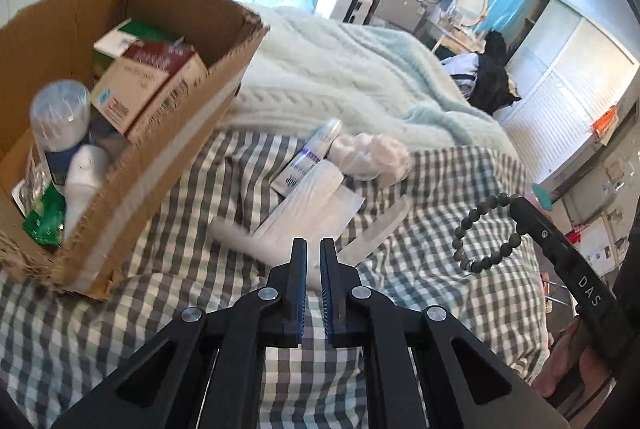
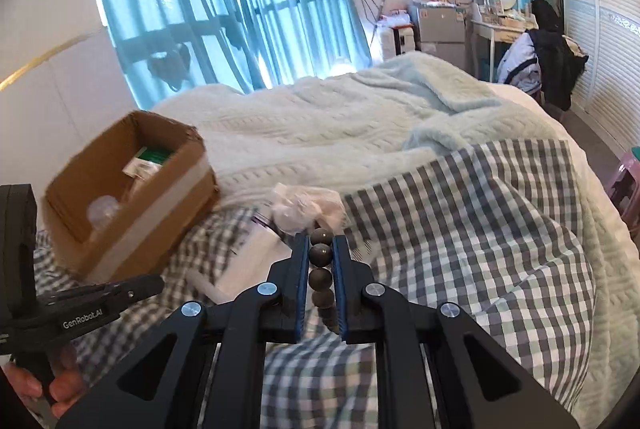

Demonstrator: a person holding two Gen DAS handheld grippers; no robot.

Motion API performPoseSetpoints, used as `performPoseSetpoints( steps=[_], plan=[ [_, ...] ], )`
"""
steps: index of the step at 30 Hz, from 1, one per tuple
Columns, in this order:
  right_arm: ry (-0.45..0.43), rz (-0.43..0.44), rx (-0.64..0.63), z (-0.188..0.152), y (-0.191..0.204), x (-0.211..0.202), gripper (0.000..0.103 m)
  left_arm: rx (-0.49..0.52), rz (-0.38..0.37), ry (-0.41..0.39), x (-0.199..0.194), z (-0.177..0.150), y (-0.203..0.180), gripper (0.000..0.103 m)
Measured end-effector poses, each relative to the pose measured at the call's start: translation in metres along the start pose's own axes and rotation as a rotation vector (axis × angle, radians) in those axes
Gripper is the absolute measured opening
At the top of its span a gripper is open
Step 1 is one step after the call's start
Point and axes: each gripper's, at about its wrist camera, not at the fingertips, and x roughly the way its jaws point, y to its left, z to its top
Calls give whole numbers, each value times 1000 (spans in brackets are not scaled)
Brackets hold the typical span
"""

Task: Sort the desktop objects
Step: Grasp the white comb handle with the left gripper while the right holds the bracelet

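Right gripper [image 2: 322,247] is clamping the bead bracelet [image 1: 486,229] by a few beads, loop dangling free above the checked sheet [image 1: 440,269], likely so it clears the clutter on the way to the cardboard box [image 1: 192,157]. Left gripper [image 1: 314,249] is nearly shut, gripping nothing. Tube [image 1: 308,157] and tissues are lying just beside the box.

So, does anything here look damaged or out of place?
The cardboard box has a torn, crumpled rim and sits tilted on the checked sheet. A bead bracelet hangs from the right gripper, shut on its beads. Nothing looks spilled.
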Motion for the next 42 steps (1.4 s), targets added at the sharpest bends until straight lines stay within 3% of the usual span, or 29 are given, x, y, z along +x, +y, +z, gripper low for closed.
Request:
performPoseSetpoints(
  steps=[3,5,7,9,11,15,20,21,22,23,24,27,36,42],
  plan=[
    [-5,8,-7,2,7,-5,11,-11,-12,29,3,-5,4,9],
    [3,12,-10,1,10,-2,11,-30,17,60,10,-9,8,17],
    [19,15,-15,-2,13,3,11,-67,28,112,27,-12,16,48],
    [30,15,-16,-5,13,9,11,-122,23,146,44,-17,27,57],
    [46,19,-13,-9,12,17,11,-162,26,188,66,-20,36,59],
    [69,24,-4,-15,6,32,11,-230,124,190,94,-20,52,59],
    [91,33,11,-19,0,44,11,-184,177,211,125,-13,45,59],
    [95,32,12,-20,-1,45,11,-183,189,226,130,-13,44,58],
    [97,32,12,-20,-1,46,11,-180,194,228,132,-13,44,49],
    [98,31,11,-20,0,46,11,-182,180,204,129,-14,44,40],
    [97,28,8,-21,0,45,11,-187,150,189,125,-14,44,18],
    [98,26,5,-20,3,41,11,-184,126,111,101,-13,39,11],
    [40,61,-32,-2,32,-1,11,-108,15,-34,22,0,12,11],
    [42,74,-45,-2,48,-11,11,-44,13,-14,10,5,2,11]
  ],
)
